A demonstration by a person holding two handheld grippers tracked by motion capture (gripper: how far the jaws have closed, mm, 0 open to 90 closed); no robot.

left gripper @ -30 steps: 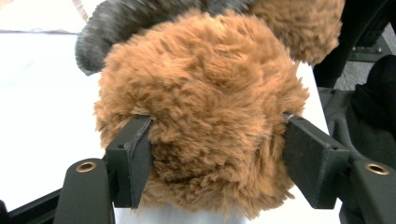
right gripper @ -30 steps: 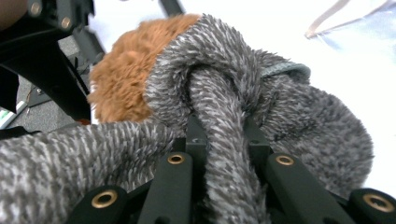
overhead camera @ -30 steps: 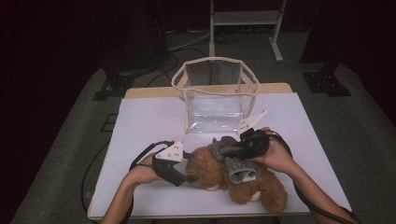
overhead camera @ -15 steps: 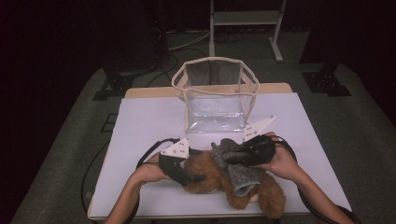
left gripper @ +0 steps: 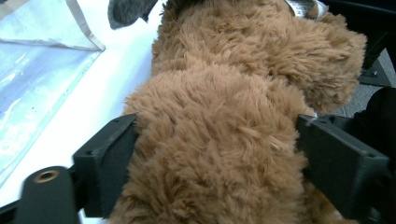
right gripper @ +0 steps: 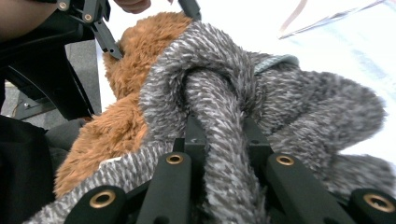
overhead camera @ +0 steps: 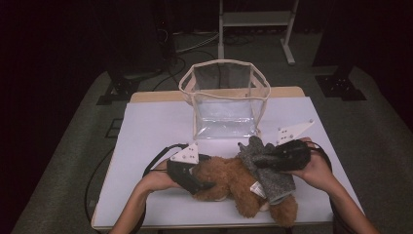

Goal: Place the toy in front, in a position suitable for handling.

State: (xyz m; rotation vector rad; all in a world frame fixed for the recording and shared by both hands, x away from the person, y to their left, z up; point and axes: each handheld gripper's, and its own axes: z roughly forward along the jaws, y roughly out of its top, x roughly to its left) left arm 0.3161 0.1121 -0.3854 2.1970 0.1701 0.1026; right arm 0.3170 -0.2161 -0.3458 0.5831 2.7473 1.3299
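The grey knitted fleece garment (overhead camera: 267,168), draped over the brown plush teddy bear (overhead camera: 229,183) near the table's front edge, looks light, floppy and stretchy, so the right gripper (overhead camera: 272,160) rightly stays clamped on a bunched fold while the left gripper's (overhead camera: 197,180) just-opened jaws straddle the bear's body.

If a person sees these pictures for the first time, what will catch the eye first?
First the brown teddy bear lying at the table's near edge, with a grey knitted garment over it. The right claw pinches that garment; the left claw, jaws just opening, sits around the bear's end. Behind them stands a clear plastic bag, open at the top.
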